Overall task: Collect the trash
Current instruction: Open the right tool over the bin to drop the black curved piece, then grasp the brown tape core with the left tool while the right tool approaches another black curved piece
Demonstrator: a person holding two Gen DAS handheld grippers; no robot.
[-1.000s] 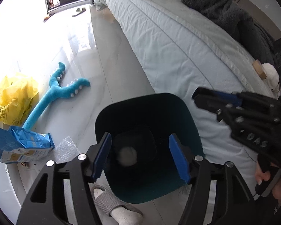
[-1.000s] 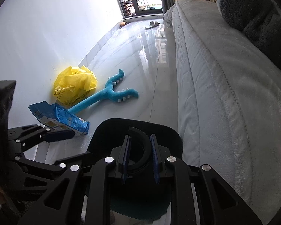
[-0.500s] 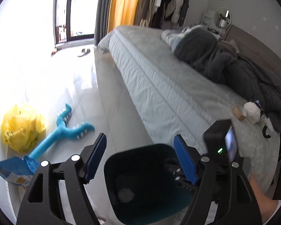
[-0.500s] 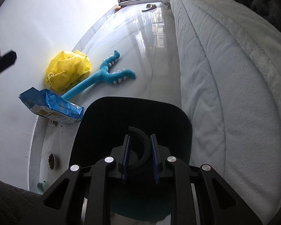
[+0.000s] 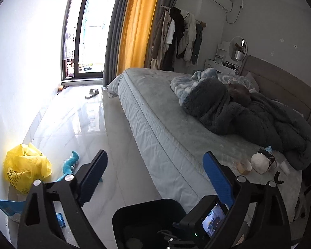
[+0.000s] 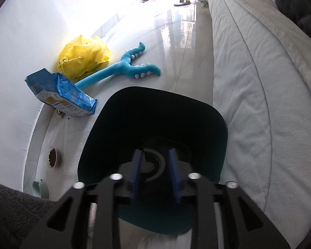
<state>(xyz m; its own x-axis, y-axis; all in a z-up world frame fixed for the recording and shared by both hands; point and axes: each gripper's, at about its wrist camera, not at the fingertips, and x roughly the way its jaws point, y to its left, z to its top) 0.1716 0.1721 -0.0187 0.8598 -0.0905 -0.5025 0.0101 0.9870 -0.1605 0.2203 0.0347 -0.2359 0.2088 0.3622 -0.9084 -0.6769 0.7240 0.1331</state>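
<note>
Right tool over the trash bin with a ring-shaped item between its fingers; left tool raised and spread wide.

We record the right tool (image 6: 154, 173) directly above the dark teal trash bin (image 6: 155, 105), whose mouth faces up toward it. Its fingers stand narrow around a black tape roll (image 6: 157, 161); the roll's flat faces lie against the pads and its hole runs across from finger to finger, though blur prevents us confirming firm contact. We find the left tool (image 5: 153, 178) wide and holding nothing, pointing across the bed (image 5: 165, 124), with the bin below it. Ahead and left of the right tool lie a blue bag (image 6: 60, 93), a yellow plastic bag (image 6: 85, 56) and a blue plush toy (image 6: 122, 68), its forked end pointing away.
</note>
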